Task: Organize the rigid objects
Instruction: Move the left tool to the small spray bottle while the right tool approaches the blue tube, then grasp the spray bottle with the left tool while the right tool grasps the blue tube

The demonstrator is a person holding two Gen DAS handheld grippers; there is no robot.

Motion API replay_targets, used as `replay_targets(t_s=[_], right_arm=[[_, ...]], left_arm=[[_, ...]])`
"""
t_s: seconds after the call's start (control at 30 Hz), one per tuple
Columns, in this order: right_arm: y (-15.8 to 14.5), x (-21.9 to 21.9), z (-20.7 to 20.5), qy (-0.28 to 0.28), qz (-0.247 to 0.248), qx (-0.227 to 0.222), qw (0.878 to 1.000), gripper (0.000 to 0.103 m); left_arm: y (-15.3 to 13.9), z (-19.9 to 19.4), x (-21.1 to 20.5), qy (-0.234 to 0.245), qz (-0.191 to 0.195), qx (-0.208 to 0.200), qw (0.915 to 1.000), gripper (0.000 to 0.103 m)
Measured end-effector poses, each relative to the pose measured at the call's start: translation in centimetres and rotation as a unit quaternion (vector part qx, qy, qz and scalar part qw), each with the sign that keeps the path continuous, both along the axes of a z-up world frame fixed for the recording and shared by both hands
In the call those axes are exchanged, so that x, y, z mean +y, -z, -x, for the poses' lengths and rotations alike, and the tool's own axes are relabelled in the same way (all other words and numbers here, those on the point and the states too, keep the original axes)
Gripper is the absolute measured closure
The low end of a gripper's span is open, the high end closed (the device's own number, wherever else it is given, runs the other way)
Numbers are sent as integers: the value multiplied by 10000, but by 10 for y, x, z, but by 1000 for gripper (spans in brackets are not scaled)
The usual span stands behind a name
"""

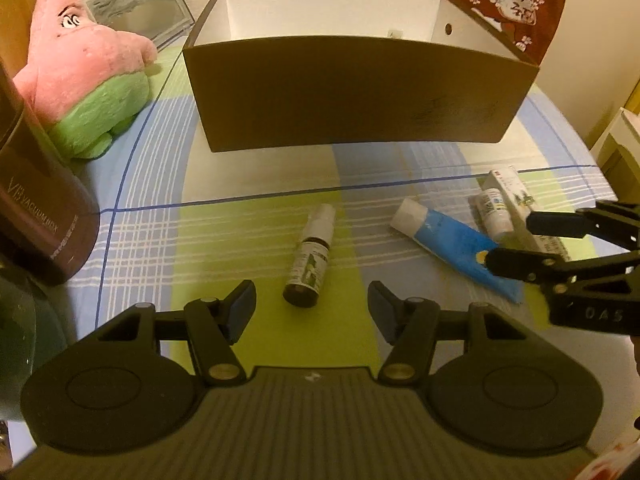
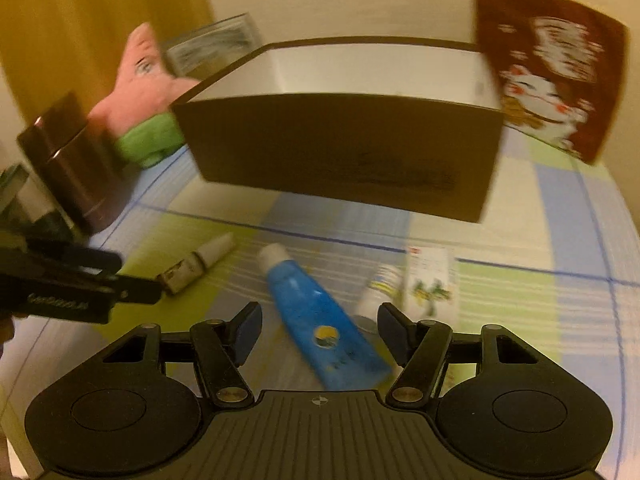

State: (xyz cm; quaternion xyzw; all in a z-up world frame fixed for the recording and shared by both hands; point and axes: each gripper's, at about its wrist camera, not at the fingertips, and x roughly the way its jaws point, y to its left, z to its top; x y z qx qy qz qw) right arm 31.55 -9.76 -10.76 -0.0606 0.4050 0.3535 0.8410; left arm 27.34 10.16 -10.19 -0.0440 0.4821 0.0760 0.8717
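A dark box (image 1: 360, 96) with a white inside stands open at the back of the worktop (image 1: 160, 216), which wears a checked cloth of green, blue and white. In front of it lie four small things. A spray bottle (image 1: 310, 258) with a white cap and dark base lies on its side near the middle, apart from the rest. To its right a blue tube (image 1: 448, 240) with a white cap lies flat, its cap end toward the box. Just beyond the tube lie a small white bottle (image 1: 492, 214) and a white carton (image 1: 520, 200), side by side and touching or nearly so.

The left gripper (image 1: 312, 308) hangs over the spray bottle, jaws open, with the bottle's base between the pads (image 1: 242, 312) but not pressed by them. The right gripper (image 2: 318, 328) is over the blue tube (this view is blurred), jaws open, the tube's wide end lying between them and untouched as far as can be told.

At the left stand a pink and green plush star (image 1: 88, 76) and a dark canister (image 1: 36, 200). A red card (image 1: 504, 4) with a white cat leans behind the box's right corner.
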Motion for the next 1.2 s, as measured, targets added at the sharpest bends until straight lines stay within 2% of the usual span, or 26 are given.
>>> replay_targets(t_s=[0.2,0.4,0.57,0.67,0.83,1.0,1.2], right_arm=[[17,28,-12,-484,301,-115,9983,43],[32,46,-18,-728,606,-169,9954,44],[39,55,-17,-699,795,-245,9941,45],[40,57,-20,-627,861,-216,9941,49],[42,63,-27,-587,840,-157,9946,50],[43,66,-25,-640,878,-84,9940,58],[42,64,-23,-538,708,164,9959,63]], left_arm=[[9,-8,7,59,-56,33,10000,47],[15,-16,7,230,-136,43,9996,47],[19,-25,9,313,-143,67,9994,47],[22,-31,11,351,-142,104,9992,48],[29,-41,12,412,-112,199,9989,57],[37,-44,16,381,53,297,9988,75],[37,-36,18,214,65,308,9993,81]])
